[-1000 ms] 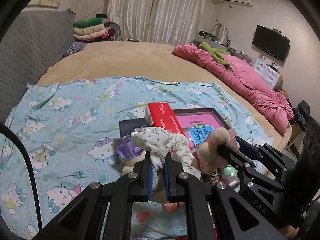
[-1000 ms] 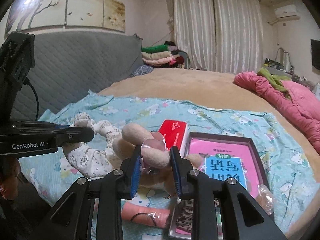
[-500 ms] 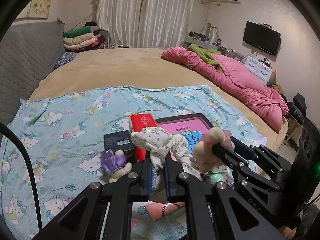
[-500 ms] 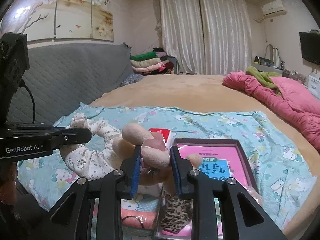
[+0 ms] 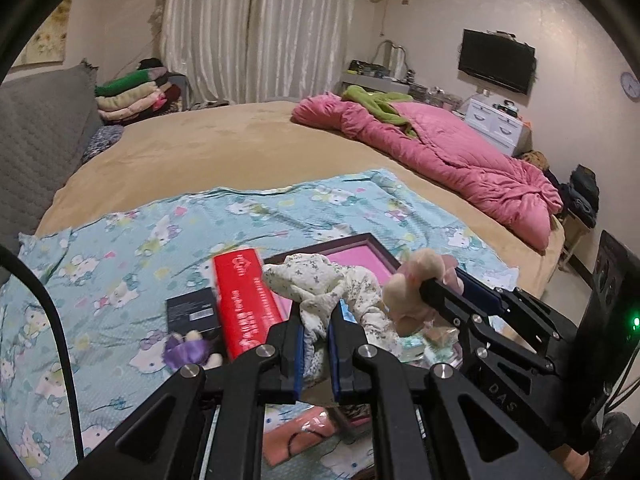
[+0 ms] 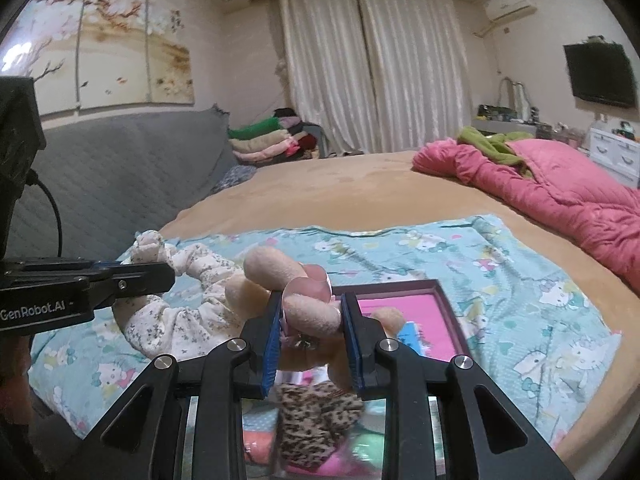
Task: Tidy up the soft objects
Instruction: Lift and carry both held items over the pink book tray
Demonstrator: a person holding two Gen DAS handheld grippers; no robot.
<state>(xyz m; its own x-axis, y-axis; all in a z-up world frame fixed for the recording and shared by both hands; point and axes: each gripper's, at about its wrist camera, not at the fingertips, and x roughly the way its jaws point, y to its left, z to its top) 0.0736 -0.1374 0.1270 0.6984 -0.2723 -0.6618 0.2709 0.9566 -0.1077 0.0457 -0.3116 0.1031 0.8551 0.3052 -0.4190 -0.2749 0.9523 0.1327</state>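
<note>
Both grippers have moved across the bed since the earlier frames, so the red box (image 5: 245, 300) and the framed pink tray (image 5: 362, 249) now sit more to the left and lower in the left wrist view. The left gripper (image 5: 316, 320), at the lower centre of that view, is closed on a white floral cloth doll (image 5: 320, 284), which is lifted above the cartoon-print sheet (image 5: 120, 264). The right gripper (image 6: 310, 320), at the lower centre of its own view, is clamped on a beige plush toy (image 6: 312, 314) with a pink bow. In the right wrist view the doll (image 6: 180, 312) hangs at the middle left, touching the plush. A leopard-print fabric (image 6: 316, 420) lies below the right gripper.
</note>
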